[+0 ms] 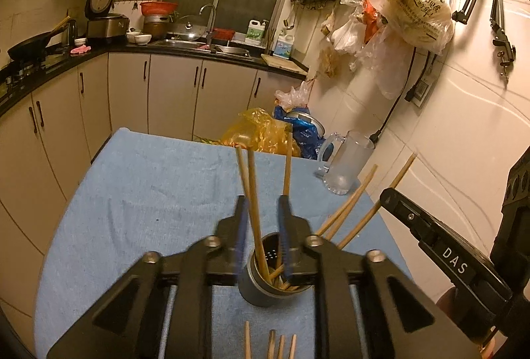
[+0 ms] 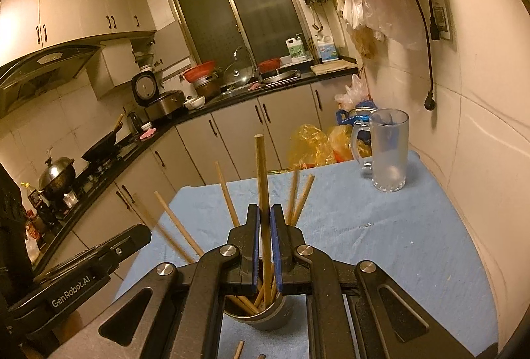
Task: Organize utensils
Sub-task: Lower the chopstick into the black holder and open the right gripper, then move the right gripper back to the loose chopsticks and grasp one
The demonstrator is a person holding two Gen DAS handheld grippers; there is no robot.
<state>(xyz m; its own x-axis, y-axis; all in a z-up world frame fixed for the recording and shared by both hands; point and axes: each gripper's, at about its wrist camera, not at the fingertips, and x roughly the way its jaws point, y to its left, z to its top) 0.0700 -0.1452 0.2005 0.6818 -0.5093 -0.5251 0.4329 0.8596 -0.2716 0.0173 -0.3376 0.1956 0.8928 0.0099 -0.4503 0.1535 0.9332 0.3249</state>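
Four loose chopsticks [image 1: 270, 344] before one holder [image 1: 261, 289].

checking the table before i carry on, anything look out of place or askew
A few chopsticks lie loose on the blue cloth in front of the metal holder, not yet in it. Those in the holder splay at different angles. The glass mug stands upright; nothing spilled.

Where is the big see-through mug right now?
The glass mug stands upright at the far right corner of the blue cloth, close to the tiled wall, beyond the metal chopstick holder.
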